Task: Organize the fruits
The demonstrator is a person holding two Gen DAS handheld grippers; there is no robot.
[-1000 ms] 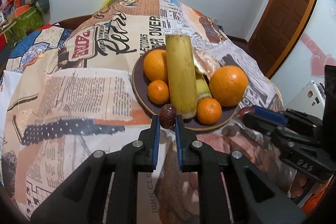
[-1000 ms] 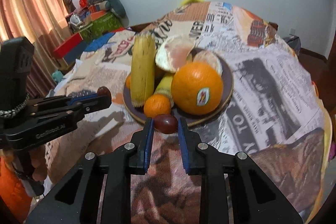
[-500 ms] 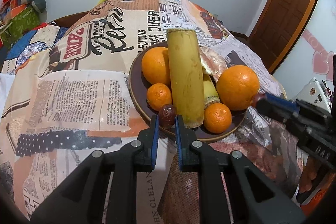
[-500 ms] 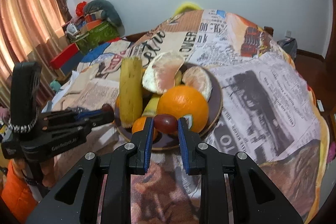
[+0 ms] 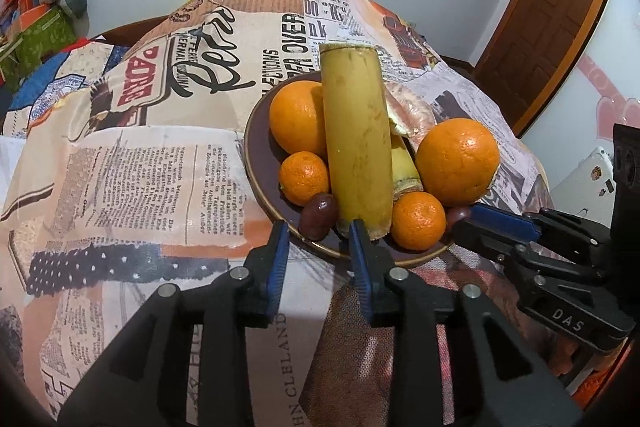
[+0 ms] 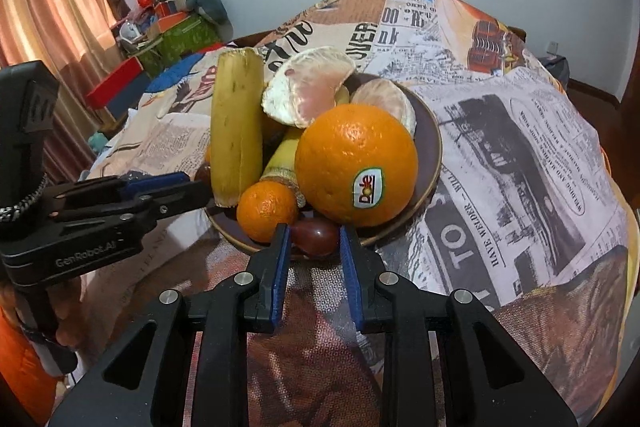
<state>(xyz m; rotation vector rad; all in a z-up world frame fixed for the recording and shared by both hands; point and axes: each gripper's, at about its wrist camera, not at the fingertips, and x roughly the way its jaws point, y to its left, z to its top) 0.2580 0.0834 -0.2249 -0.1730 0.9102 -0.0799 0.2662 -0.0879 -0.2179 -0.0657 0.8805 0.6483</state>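
Observation:
A dark brown plate (image 5: pixel 256 163) holds oranges, small mandarins, a yellow cane piece (image 5: pixel 356 139) and peeled pomelo segments (image 6: pixel 316 87). In the left wrist view my left gripper (image 5: pixel 318 233) is open; a dark red date (image 5: pixel 319 216) lies on the plate's near rim just beyond its tips. In the right wrist view my right gripper (image 6: pixel 314 233) is open too, with a second date (image 6: pixel 315 237) lying on the plate (image 6: pixel 430 147) between its tips, below the big Dole orange (image 6: pixel 356 163).
The plate sits on a table covered by a newspaper-print cloth (image 5: pixel 132 171). A wooden door (image 5: pixel 548 11) stands at the right, boxes and clutter (image 6: pixel 172 27) at the left by a curtain. Each gripper shows in the other's view, close to the plate.
Both grippers moved in to the plate's near rim and opened; each date left its jaws and now lies on the plate.

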